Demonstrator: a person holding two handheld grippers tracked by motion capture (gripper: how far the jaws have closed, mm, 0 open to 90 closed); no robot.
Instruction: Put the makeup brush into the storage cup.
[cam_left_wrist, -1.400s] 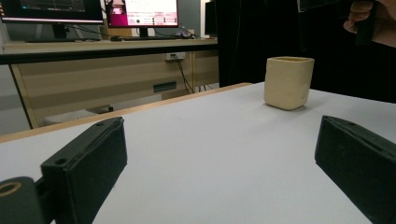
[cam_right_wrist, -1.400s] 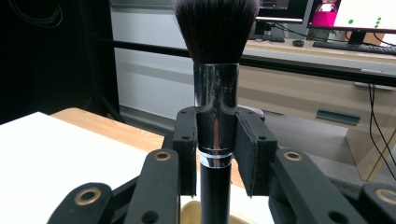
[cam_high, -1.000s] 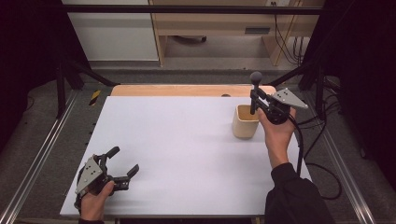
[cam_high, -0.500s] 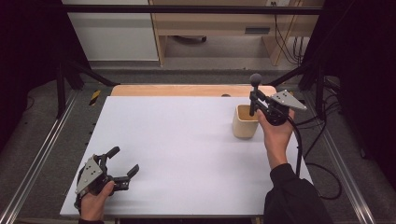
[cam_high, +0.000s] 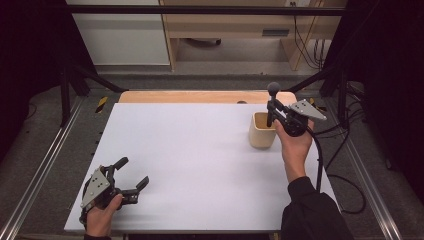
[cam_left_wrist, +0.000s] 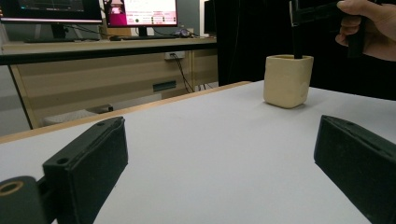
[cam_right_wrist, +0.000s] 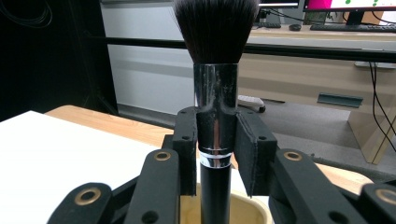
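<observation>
The makeup brush (cam_right_wrist: 215, 116) stands upright, bristles up, its handle end down inside the beige cup (cam_high: 262, 131) near the table's (cam_high: 200, 150) far right. My right tool (cam_high: 272, 111) is clenched on its metal collar. My left tool (cam_high: 131, 176) rests released, well apart, at the near left corner, with bare table between.
</observation>
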